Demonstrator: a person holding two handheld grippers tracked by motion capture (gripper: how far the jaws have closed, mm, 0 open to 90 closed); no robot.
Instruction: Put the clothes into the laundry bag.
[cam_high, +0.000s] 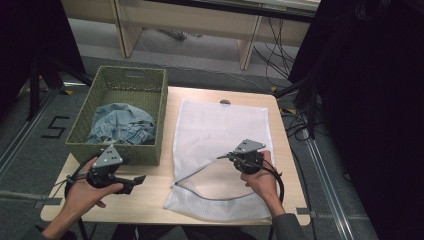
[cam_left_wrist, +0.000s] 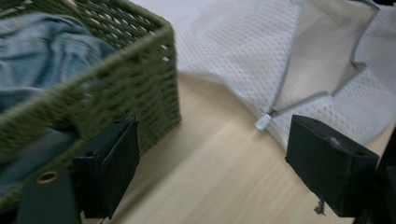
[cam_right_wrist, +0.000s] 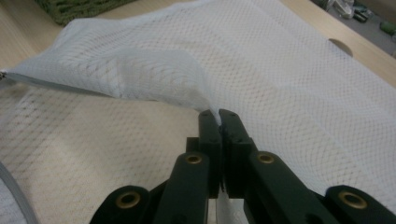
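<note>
A white mesh laundry bag (cam_high: 222, 135) lies flat on the table, its zipper opening gaping near the front. My right gripper (cam_right_wrist: 218, 117) is shut on the upper layer of the bag (cam_right_wrist: 154, 70) and lifts that edge off the lower layer; the same gripper (cam_high: 231, 156) sits over the bag's middle right. My left gripper (cam_high: 140, 179) stands open low over bare table, pointing right toward the bag's left edge. Between its jaws I see the zipper pull (cam_left_wrist: 263, 122) a short way ahead. Blue denim clothing (cam_high: 121, 124) fills the green woven basket (cam_high: 118, 152).
The basket (cam_left_wrist: 140, 70) stands at the table's left, close beside my left gripper's left jaw. The light wooden table (cam_high: 150, 200) has bare room in front of the basket. Cables and dark stands line the floor to the right.
</note>
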